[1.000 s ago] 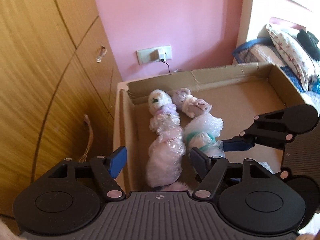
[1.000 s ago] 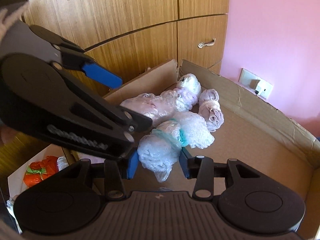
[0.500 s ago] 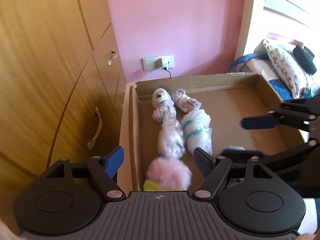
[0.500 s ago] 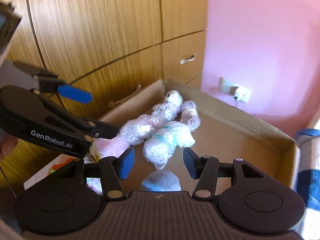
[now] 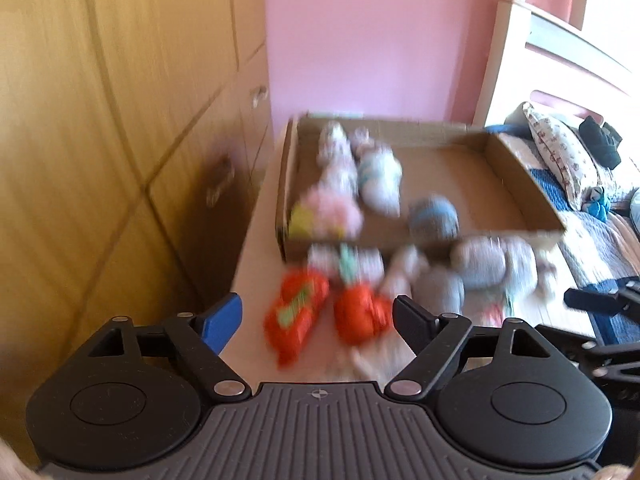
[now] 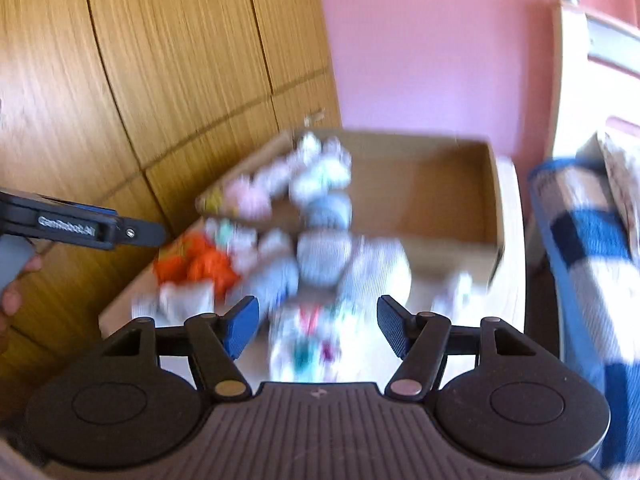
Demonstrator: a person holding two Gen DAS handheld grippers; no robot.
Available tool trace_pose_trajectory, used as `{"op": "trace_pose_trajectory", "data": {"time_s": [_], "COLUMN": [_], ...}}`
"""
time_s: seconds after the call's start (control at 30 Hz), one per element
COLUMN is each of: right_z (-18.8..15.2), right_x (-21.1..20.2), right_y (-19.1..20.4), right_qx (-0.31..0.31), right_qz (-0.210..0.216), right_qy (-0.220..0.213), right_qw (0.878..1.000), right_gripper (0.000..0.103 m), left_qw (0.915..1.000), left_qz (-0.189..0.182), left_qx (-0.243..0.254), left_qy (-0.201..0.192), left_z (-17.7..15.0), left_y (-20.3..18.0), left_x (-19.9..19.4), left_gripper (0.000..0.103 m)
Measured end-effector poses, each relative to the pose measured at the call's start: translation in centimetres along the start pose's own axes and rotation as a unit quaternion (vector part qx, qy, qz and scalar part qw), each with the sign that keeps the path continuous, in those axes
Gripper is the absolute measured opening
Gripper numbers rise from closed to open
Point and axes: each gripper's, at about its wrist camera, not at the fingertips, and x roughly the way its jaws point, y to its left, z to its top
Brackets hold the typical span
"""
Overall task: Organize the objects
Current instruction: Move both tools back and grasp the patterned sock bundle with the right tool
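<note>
Two tools, both empty, jaws opening: left tool (image 5: 318, 320) over orange bundles (image 5: 296, 320), right tool (image 6: 318, 326) over white wrapped bundle (image 6: 308, 344). Loose bundles crowd bench (image 5: 260, 280) just before cardboard box (image 5: 520, 184); several lie inside box already. Likely next pick: centre one bundle between jaws, avoid neighbours. "GenRobot.AI" readable on left tool.

Bedroom — bed (image 5: 576, 168), wooden wardrobe (image 6: 160, 80), pink wall (image 5: 380, 40).
</note>
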Motion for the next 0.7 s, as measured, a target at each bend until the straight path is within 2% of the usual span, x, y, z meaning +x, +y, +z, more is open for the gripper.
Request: {"op": "trace_pose_trajectory", "data": {"time_s": [0.13,0.33,0.57,0.7], "right_z": [-2.3,-2.6,-3.5,-3.5], "right_x": [0.4,0.3,1.7,2.1], "right_y": [0.8,1.2,1.8,1.8], "right_qx": [-0.009,-0.012,-0.015,-0.015], "right_qz": [-0.018,-0.035,-0.042,-0.045], "right_qy": [-0.002,-0.006,0.001,0.004], "right_qw": [1.0,0.999,0.999,0.999], "right_gripper": [0.062,0.065,0.065,0.065], "left_qw": [0.9999,0.9996,0.9993,0.9984], "left_qz": [-0.001,0.003,0.007,0.015], "left_qx": [0.007,-0.003,-0.002,-0.022], "left_qy": [0.013,0.027,0.036,0.05], "left_z": [-2.7,-4.4,-4.5,-4.5], "left_y": [-0.4,-0.4,-1.6,-1.8], "left_x": [0.2,0.7,1.7,2.7], "left_gripper": [0.086,0.086,0.087,0.087]}}
